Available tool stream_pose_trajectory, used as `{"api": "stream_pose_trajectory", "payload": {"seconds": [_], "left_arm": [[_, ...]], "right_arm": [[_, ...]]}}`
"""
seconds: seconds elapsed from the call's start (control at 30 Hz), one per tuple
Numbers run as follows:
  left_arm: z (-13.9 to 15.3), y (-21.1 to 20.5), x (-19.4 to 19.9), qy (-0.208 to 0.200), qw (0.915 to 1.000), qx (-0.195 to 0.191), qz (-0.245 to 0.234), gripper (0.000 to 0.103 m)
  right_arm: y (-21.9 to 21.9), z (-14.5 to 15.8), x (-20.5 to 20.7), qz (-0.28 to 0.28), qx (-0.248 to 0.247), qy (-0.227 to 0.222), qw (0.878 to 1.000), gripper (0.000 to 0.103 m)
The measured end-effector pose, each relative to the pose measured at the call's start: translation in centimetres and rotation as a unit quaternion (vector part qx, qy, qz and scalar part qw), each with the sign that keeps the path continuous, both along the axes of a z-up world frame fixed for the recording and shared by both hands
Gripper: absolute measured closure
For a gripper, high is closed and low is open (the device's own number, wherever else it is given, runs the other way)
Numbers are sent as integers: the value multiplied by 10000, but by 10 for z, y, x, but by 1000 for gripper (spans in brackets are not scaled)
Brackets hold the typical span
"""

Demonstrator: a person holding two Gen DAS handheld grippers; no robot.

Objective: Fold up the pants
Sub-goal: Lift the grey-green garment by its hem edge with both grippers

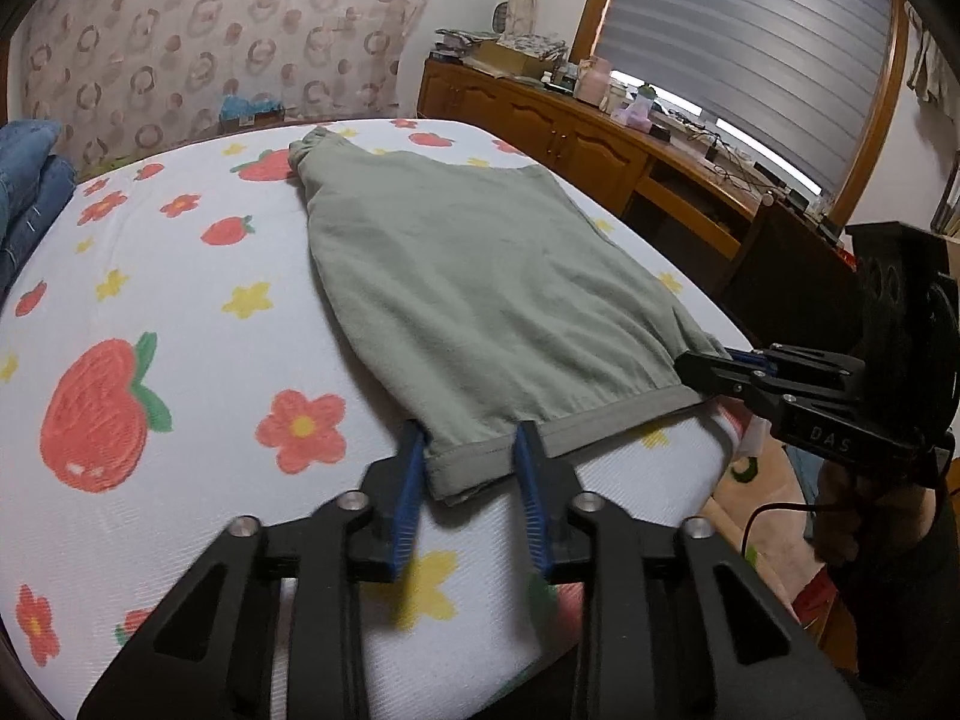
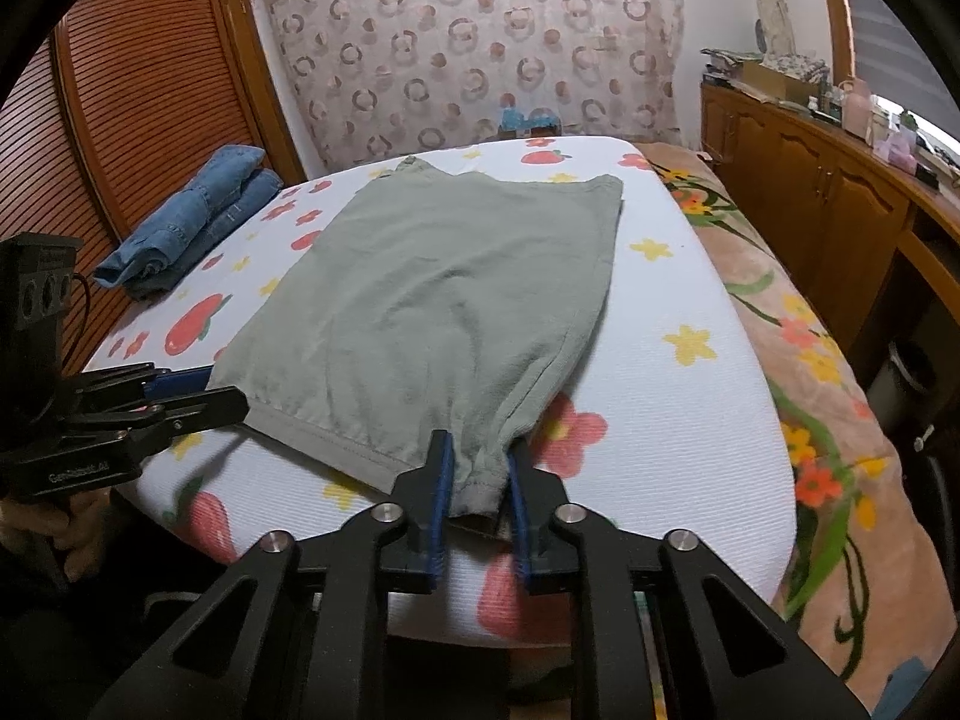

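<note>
Step in hand, as I judge it: grab both near hem corners of the green pants (image 1: 480, 276) & carry them fwd to the far end for the next fold. To do it well: get all cloth layers fully into each pair of jaws before lifting, raise both hands together & level so the hem stays taut w/o dragging the rest, then lay the near edge square on the far edge.

Pants lie flat, already doubled, on the bed (image 1: 180, 276) w/ its strawberry-flower cover; near hem at the bed's near edge.

Left gripper (image 1: 468, 480): jaws either side of the hem's left corner, cloth between them, narrow gap; can't tell if the pads press yet.

Right gripper (image 2: 477, 480): jaws nearly together, clamped on the bunched right hem corner.

Folded jeans (image 2: 192, 222) sit well apart at the left side of the bed, clear of the fold path.
</note>
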State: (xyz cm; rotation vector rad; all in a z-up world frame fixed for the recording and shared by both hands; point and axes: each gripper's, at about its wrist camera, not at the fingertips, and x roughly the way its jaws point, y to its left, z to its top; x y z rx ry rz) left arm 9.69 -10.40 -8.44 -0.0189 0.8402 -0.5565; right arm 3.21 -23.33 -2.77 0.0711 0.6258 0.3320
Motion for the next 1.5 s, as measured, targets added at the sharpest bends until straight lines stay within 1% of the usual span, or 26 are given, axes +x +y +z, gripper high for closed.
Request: {"api": "stream_pose_trajectory", "payload": {"seconds": [0.03,0.1,0.17,0.3,0.37,0.47,0.63,0.87,1.0,1.07,1.13,1.2,1.3,1.43,1.5], "left_arm": [[1,1,0,-16,10000,-1,1,84],[4,2,2,-69,10000,-15,-40,90],[12,5,2,-171,9997,-154,-103,92],[31,10,-2,-398,9986,-314,-159,92],[44,13,-5,-491,9976,-428,-229,92],[65,18,-11,-752,9956,-504,-240,93],[102,28,-17,-1189,9909,-623,-135,93],[142,48,-21,-1631,9840,-718,26,93],[167,64,-26,-1897,9785,-788,154,93],[174,70,-24,-1955,9774,-781,195,93],[179,80,-15,-2034,9758,-734,318,93],[180,89,-1,-2048,9752,-711,451,93],[183,100,23,-2074,9743,-643,603,93],[197,113,67,-2150,9718,-490,837,93],[211,119,90,-2271,9674,-387,1056,93]], "right_arm": [[0,0,0,21,29,-1,10000,92],[-3,1,1,76,238,19,9997,93],[-7,4,2,128,434,-23,9990,94],[-9,17,-1,227,572,-245,9978,95],[-7,25,-3,274,554,-352,9975,95],[-5,41,-6,424,623,-523,9958,95],[0,70,-17,580,610,-890,9925,95],[4,103,-26,742,536,-1315,9871,95],[7,120,-34,974,629,-1556,9810,95],[15,131,-33,1079,565,-1687,9781,95],[19,136,-31,1237,536,-1771,9749,95],[28,143,-18,1353,481,-1833,9725,95],[37,149,13,1462,423,-1859,9707,95],[42,161,72,1498,364,-1774,9720,95],[44,176,105,1563,453,-1717,9716,95]]}}
